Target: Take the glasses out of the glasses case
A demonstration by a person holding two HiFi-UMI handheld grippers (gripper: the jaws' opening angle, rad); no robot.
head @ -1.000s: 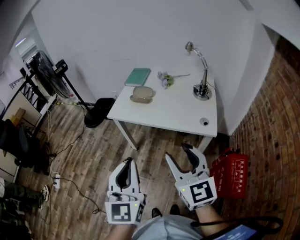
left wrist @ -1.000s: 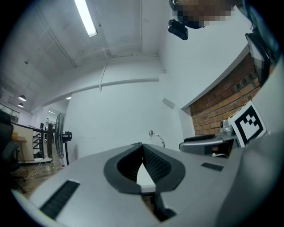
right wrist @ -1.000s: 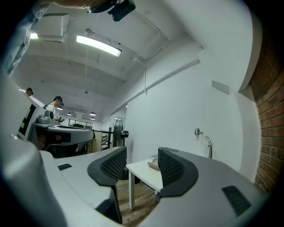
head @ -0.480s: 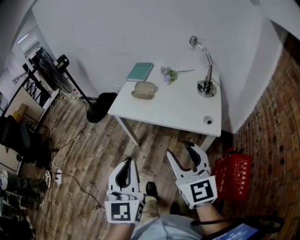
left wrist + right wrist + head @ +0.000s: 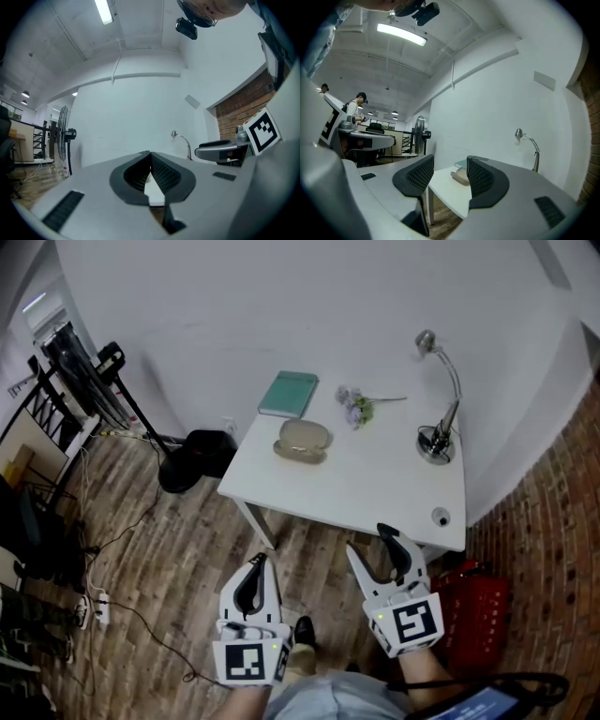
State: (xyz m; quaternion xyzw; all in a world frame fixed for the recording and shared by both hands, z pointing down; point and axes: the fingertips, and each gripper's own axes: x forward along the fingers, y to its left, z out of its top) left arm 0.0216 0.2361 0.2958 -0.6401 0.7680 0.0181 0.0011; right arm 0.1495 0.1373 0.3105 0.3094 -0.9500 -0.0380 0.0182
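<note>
Standing back from the table (image 5: 375, 486), the person held both tools low over the wooden floor (image 5: 169, 549), well apart from anything to grasp, so the task looked not yet begun. The left claw (image 5: 255, 566) had its jaws pressed together on nothing. The right claw (image 5: 373, 547) had its jaws spread, probably readied for reaching. The glasses case (image 5: 303, 440) lay closed on the table at 12 o'clock from the claws, with a teal book (image 5: 288, 394) at its 11 o'clock.

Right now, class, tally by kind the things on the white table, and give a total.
Glasses case: 1
Green book: 1
Flower sprig: 1
Desk lamp: 1
Small round piece near the lamp: 1
Total: 5
</note>
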